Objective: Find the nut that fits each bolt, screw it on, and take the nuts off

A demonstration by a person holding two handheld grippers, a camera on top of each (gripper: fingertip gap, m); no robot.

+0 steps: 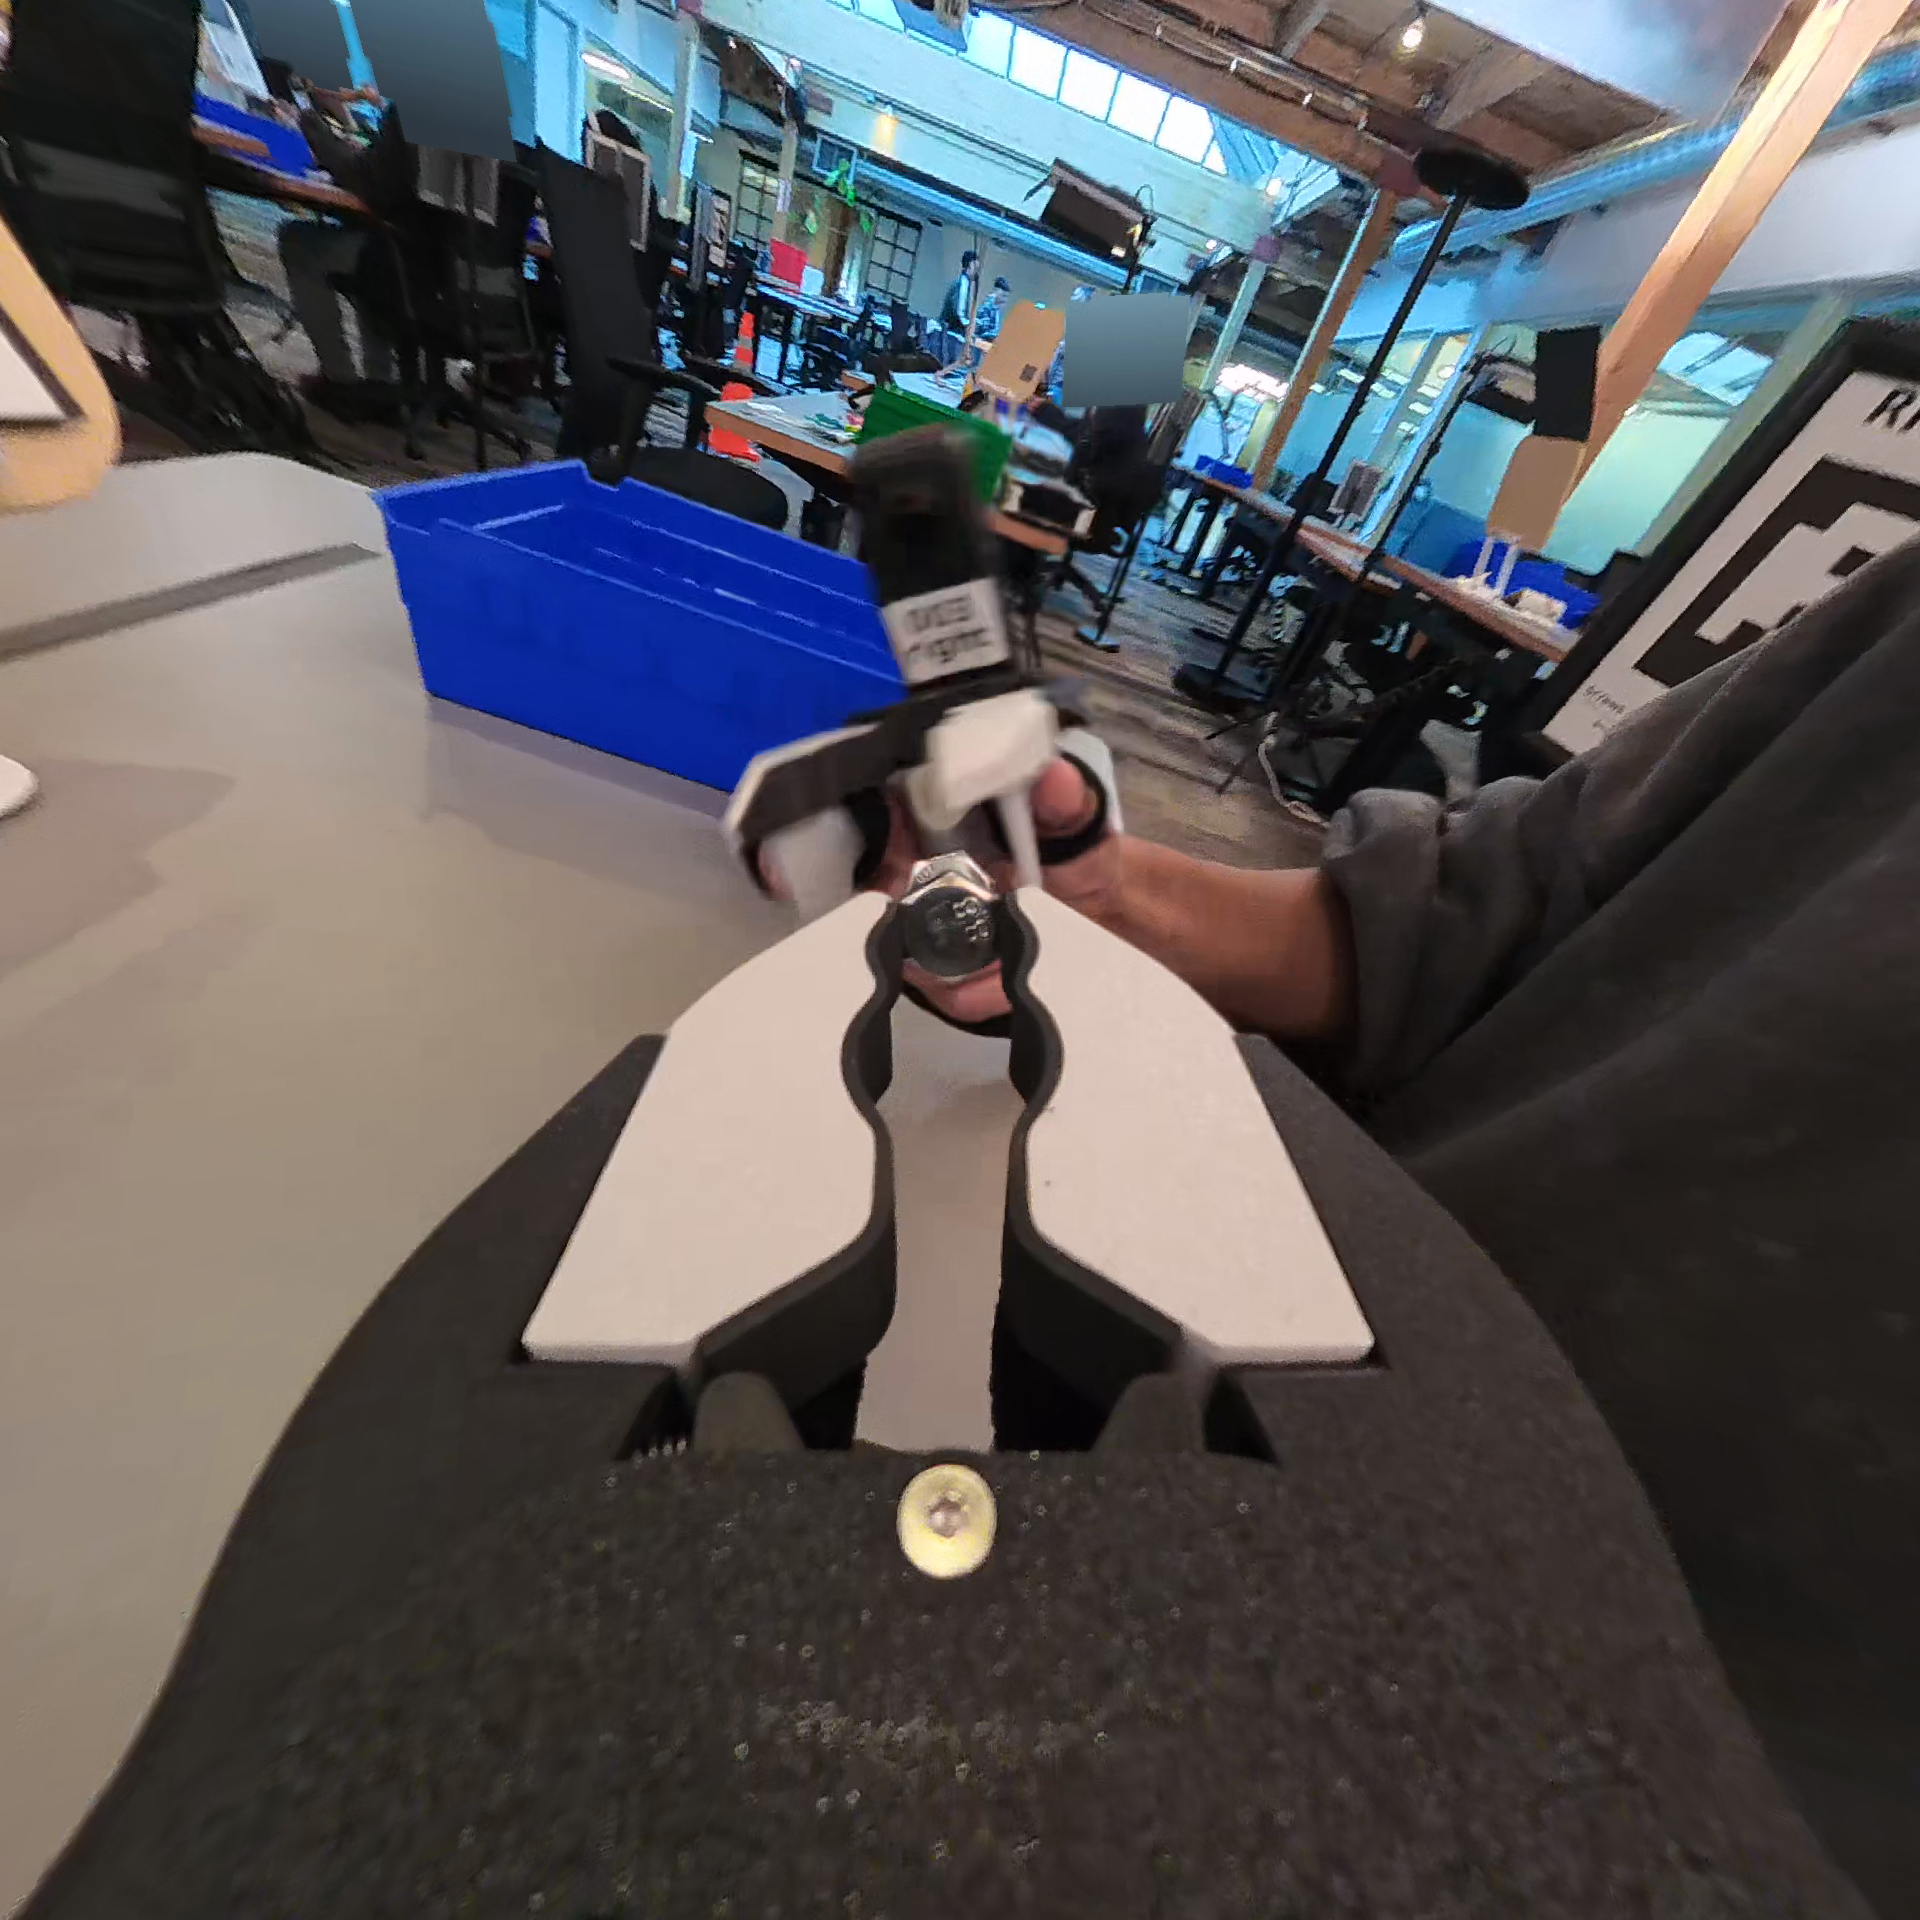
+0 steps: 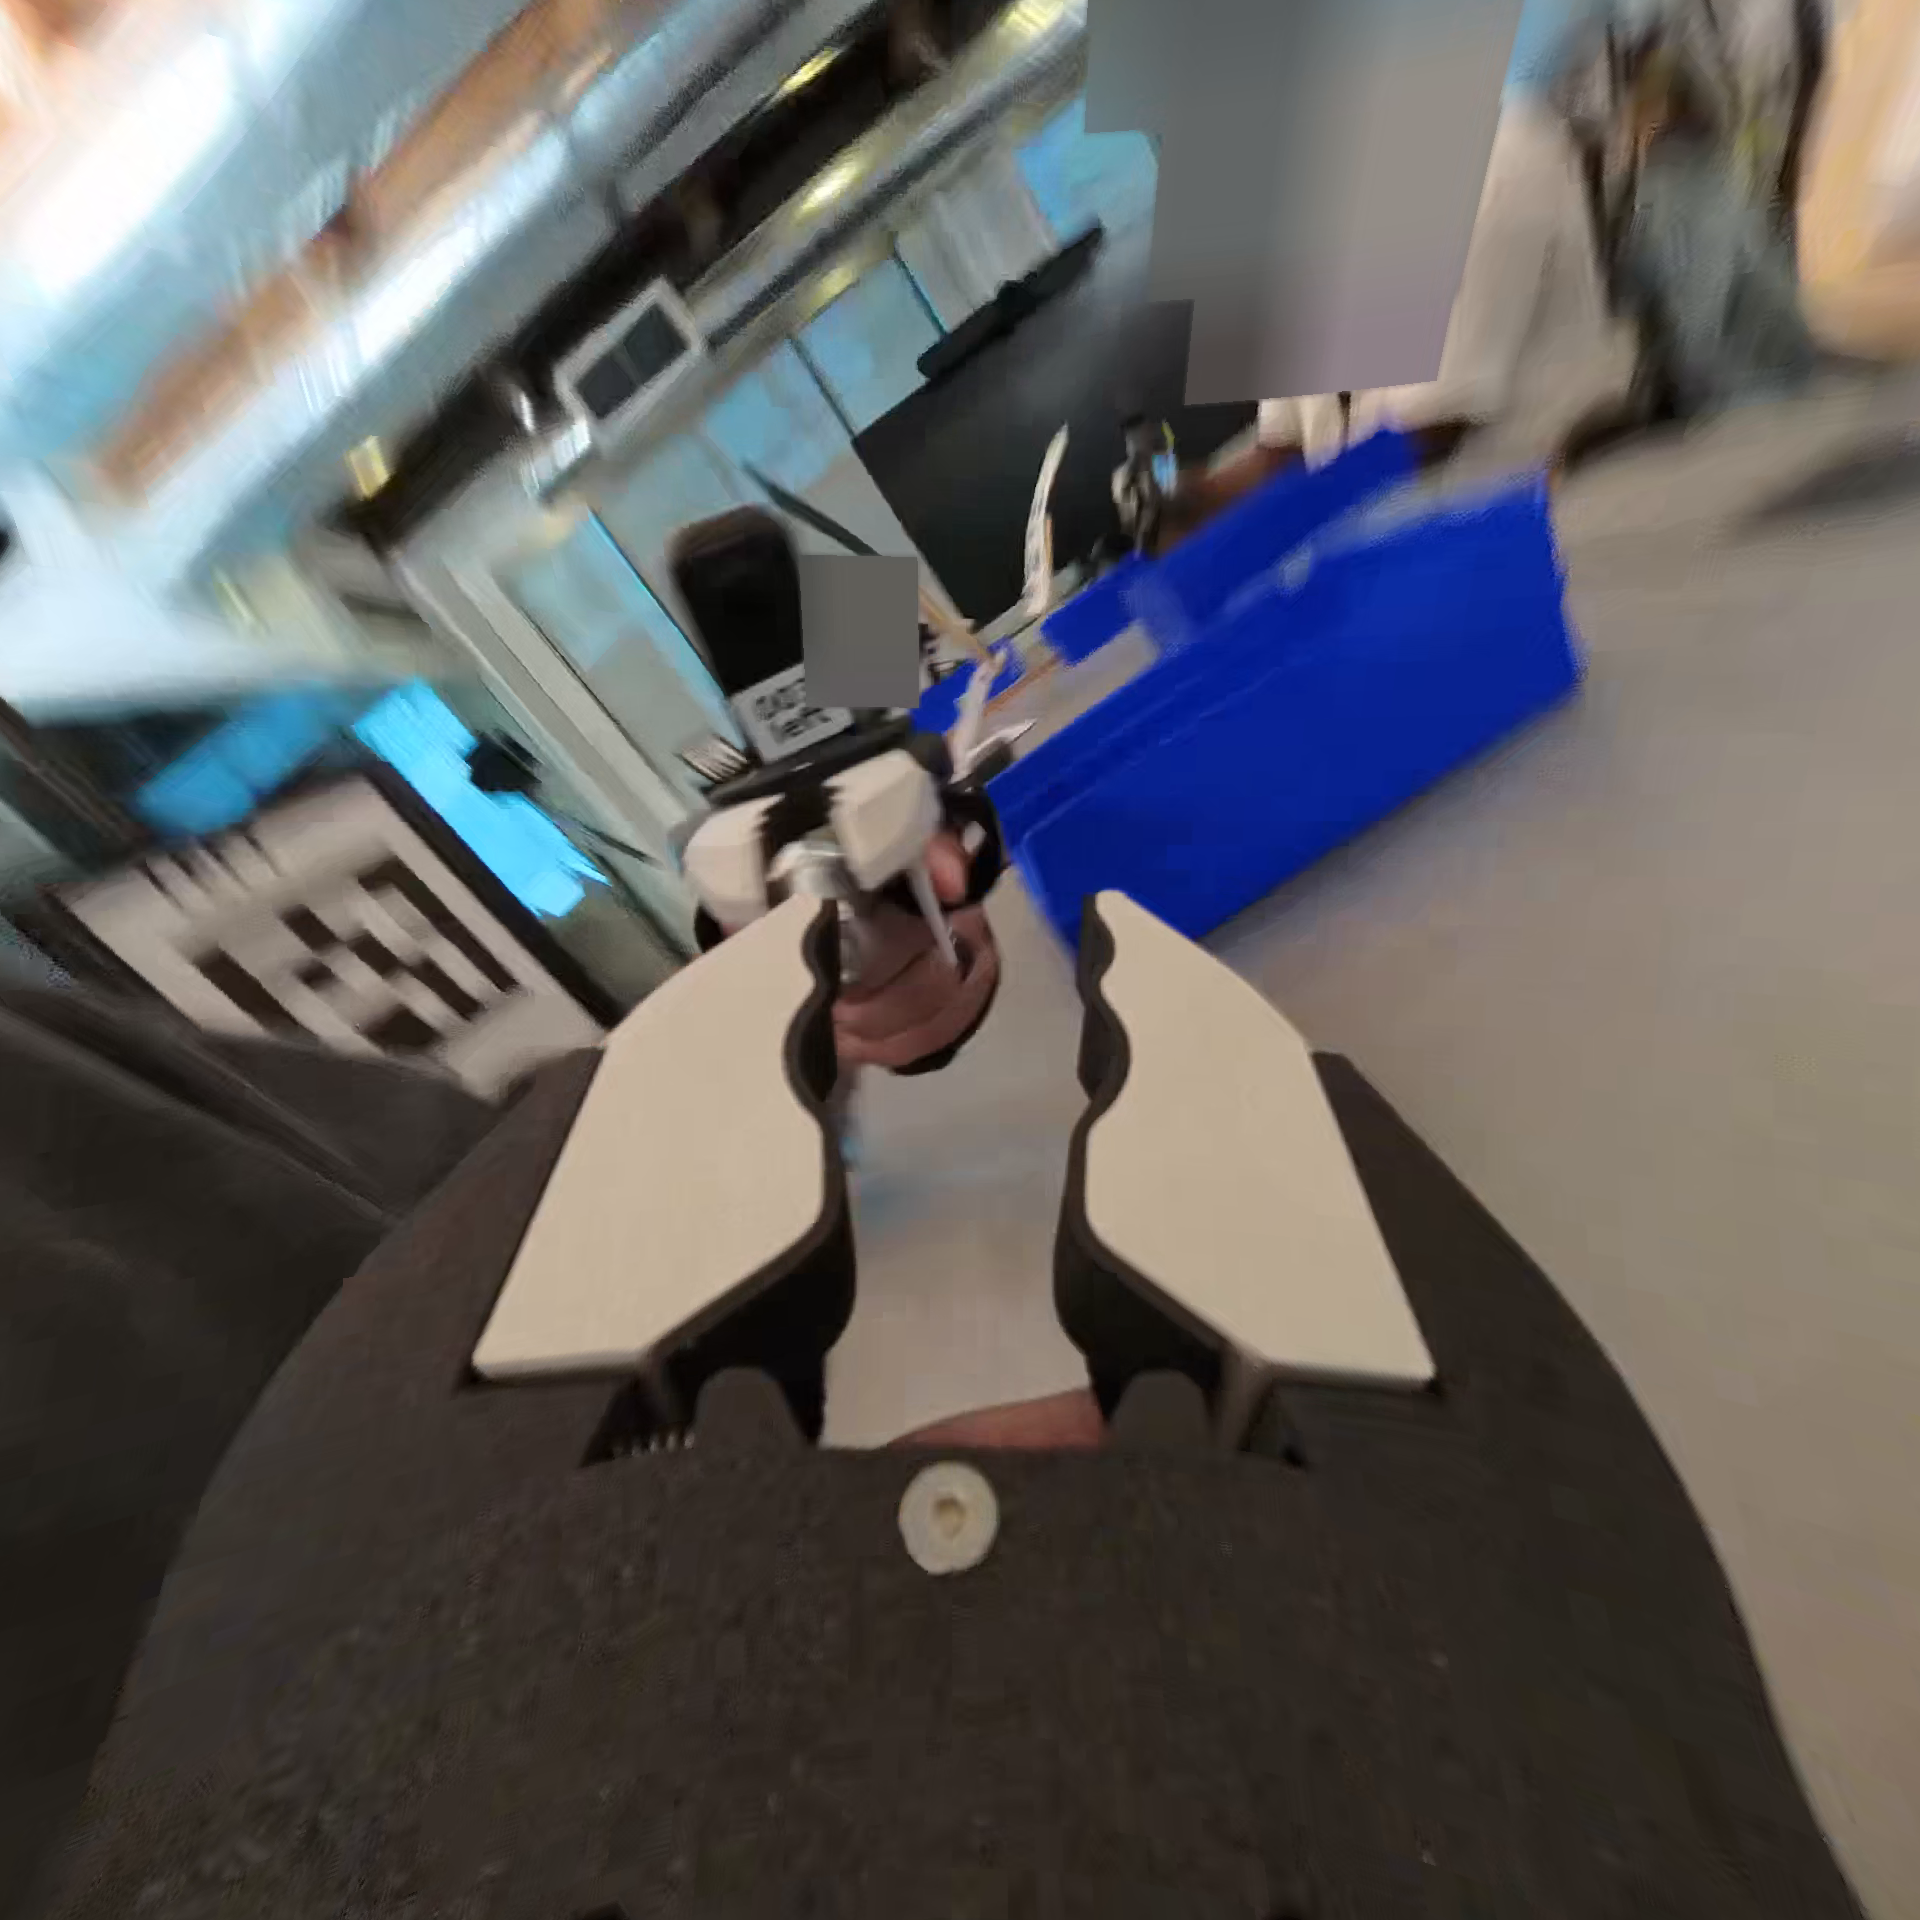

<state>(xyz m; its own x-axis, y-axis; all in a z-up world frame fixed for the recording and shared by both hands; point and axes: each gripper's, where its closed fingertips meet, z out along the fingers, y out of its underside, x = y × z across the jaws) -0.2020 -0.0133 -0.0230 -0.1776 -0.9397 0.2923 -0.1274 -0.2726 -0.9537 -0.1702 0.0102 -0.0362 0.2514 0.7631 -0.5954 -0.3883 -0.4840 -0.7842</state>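
While the left gripper (image 1: 948, 935) clamps the silver hex-headed steel bolt (image 1: 948, 923) steady above the grey table (image 1: 260, 1039), the right gripper (image 2: 951, 940) stands open-jawed, likely between turns.

The left gripper (image 1: 951, 940) was closed on the hexagonal head of a silver bolt (image 1: 948, 920), clamped between the notched tips of its two fingers (image 1: 769, 1132). Directly beyond the fingertips, the right gripper (image 1: 914, 821) faced the bolt, blurred, held by a hand (image 1: 1081, 862) entering from the right of the fingers. A blue bin (image 1: 623, 613) stood on the grey table (image 1: 260, 1039), beyond and left of the fingers.
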